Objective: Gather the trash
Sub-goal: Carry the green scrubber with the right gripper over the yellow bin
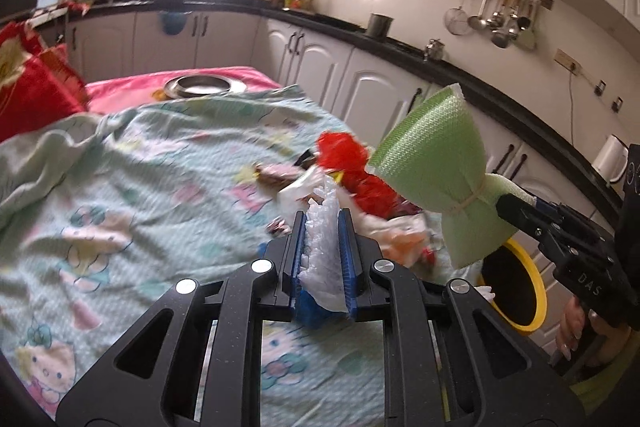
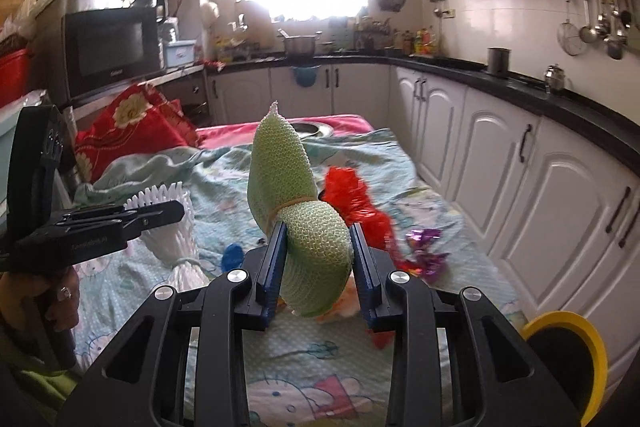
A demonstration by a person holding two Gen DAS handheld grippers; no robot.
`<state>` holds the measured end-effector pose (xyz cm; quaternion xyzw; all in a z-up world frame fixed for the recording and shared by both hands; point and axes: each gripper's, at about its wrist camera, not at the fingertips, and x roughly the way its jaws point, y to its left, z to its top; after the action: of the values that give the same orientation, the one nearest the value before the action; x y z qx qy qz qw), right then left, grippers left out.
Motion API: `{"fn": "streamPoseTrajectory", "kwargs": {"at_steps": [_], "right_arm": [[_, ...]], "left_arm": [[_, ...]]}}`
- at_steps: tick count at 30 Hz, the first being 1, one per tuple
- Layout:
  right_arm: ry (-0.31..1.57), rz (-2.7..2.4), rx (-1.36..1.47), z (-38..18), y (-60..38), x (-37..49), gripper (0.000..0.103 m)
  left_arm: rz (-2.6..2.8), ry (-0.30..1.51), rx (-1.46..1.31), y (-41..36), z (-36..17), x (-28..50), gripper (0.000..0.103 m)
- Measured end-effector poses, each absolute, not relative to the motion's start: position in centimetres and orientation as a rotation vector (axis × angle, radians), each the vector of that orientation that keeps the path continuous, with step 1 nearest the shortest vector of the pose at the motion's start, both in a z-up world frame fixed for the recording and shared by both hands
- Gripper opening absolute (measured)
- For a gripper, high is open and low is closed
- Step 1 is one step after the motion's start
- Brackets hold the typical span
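My left gripper (image 1: 323, 223) is shut on a white foam net sleeve (image 1: 322, 247), held above the bed; it also shows in the right wrist view (image 2: 176, 223). My right gripper (image 2: 318, 231) is shut on a green foam net sleeve (image 2: 308, 231) tied with a rubber band, seen in the left wrist view (image 1: 436, 163) above the bin. A yellow-rimmed black trash bin (image 1: 516, 287) stands at the bed's right side, also in the right wrist view (image 2: 572, 359). Red plastic scraps (image 1: 352, 167), a purple foil wrapper (image 2: 426, 251) and other litter lie on the bedspread.
A mint cartoon-print bedspread (image 1: 140, 187) covers the bed. A metal dish (image 1: 200, 87) sits at the far end, red pillows (image 2: 132, 131) at the left. White kitchen cabinets (image 2: 500, 163) with a black counter run along the right. A microwave (image 2: 112, 47) stands at the left.
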<state>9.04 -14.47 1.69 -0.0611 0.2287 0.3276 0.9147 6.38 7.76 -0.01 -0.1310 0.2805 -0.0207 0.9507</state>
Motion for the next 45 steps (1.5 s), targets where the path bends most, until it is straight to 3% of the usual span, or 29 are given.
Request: {"fn": "streamPoseTrajectory", "kwargs": {"at_steps": [28,45], "right_arm": [[0.456,0.296,0.01,3.1,-29.3,8.8,0.03],[0.576,0.036,0.085,-1.6,-38.9,9.5,0.03]], "left_arm": [[-0.261,0.559,-0.113,-5.9,1.6,11.9,0.011],[-0.334,0.631,-0.047,-14.4,-1.8,15.8,0.011]]}}
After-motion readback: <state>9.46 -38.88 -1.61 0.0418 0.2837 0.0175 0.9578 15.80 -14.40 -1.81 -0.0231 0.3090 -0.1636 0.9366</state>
